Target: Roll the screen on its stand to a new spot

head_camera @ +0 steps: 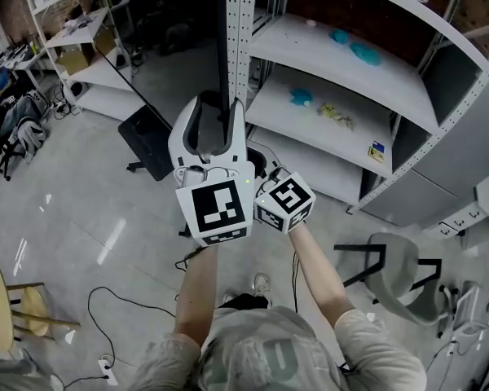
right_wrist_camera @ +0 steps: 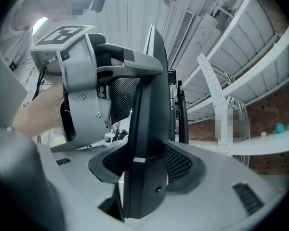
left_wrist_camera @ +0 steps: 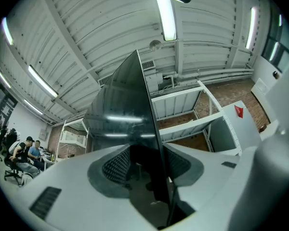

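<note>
The screen [head_camera: 223,55] stands tall in front of me, edge-on in the head view, and its black wheeled stand base [head_camera: 151,147] rests on the floor to the left. My left gripper [head_camera: 216,108] sits high on the screen's near edge. In the left gripper view the dark glossy panel [left_wrist_camera: 130,109] fills the gap of that gripper [left_wrist_camera: 147,165], jaws closed on it. My right gripper [right_wrist_camera: 147,162] is shut on the thicker black back casing [right_wrist_camera: 147,129] just below; the left gripper [right_wrist_camera: 101,81] shows beside it. In the head view only the right gripper's marker cube [head_camera: 284,202] shows.
White metal shelving [head_camera: 350,80] with a few blue items stands close on the right. A grey chair [head_camera: 407,283] is at the lower right. Cables [head_camera: 122,308] trail on the floor near my feet, beside a wooden stool [head_camera: 16,308]. Seated people [head_camera: 0,80] are far left.
</note>
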The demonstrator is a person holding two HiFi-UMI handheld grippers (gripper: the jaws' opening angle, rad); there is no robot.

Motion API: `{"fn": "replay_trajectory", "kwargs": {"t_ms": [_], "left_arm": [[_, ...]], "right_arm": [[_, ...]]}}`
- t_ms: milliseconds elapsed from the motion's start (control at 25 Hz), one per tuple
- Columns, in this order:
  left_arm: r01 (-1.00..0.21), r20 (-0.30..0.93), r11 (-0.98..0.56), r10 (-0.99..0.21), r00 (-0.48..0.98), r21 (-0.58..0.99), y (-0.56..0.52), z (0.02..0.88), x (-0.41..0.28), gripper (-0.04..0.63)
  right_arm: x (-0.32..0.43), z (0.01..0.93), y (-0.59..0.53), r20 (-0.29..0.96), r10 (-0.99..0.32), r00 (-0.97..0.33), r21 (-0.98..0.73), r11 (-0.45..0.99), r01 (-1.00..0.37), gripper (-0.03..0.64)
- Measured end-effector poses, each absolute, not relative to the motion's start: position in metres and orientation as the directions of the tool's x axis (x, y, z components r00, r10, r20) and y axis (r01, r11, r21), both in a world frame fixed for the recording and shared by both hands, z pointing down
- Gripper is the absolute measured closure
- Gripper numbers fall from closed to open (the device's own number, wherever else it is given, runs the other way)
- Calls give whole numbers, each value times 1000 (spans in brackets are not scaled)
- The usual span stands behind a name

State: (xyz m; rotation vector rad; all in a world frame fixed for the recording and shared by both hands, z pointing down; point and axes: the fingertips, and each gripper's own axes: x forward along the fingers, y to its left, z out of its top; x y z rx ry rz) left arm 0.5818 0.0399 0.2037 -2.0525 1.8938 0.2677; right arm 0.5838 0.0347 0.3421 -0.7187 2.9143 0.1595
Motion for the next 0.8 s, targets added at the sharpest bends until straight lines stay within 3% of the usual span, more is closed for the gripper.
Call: {"fn": "replay_trajectory", "kwargs": {"t_ms": [800], "left_arm": [[-961, -391, -197, -883, 260, -193, 17, 202, 782, 365]], "right_arm": [[777, 339, 8, -101, -478, -873, 100, 868, -486, 413]]}}
